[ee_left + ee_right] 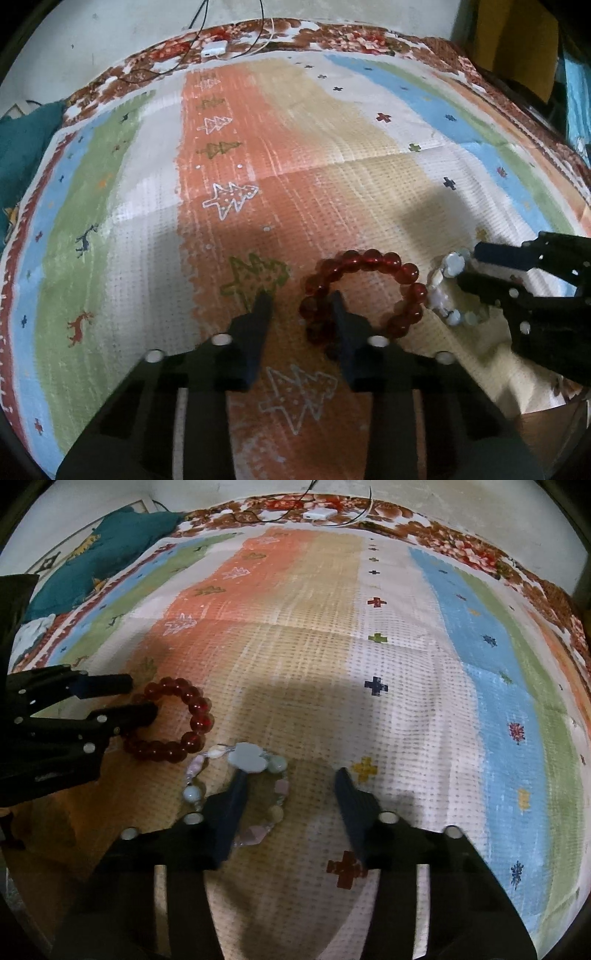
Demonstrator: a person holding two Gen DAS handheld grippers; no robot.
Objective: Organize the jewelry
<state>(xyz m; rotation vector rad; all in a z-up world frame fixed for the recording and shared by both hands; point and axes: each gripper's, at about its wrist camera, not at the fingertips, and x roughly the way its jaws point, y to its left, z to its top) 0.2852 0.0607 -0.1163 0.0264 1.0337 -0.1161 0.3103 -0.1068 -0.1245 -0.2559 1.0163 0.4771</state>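
Note:
A red bead bracelet [410, 272] lies flat on the striped cloth [314, 155]. My left gripper [301, 299] is open; its right finger rests inside the bracelet's ring, its left finger outside. A pale bracelet of white, pink and green stones [441, 290] lies just right of the red one. My right gripper [291, 775] is open; its left finger sits inside the pale bracelet [245, 757], its right finger on bare cloth. The red bracelet also shows in the right wrist view [192, 716], with the left gripper's fingers [107, 685] around its near side.
The striped cloth [406, 646] with tree and cross prints covers a floral bedspread [480, 554]. A white charger with cables [214, 48] lies at the far edge. A teal cushion [110, 554] lies at the far left.

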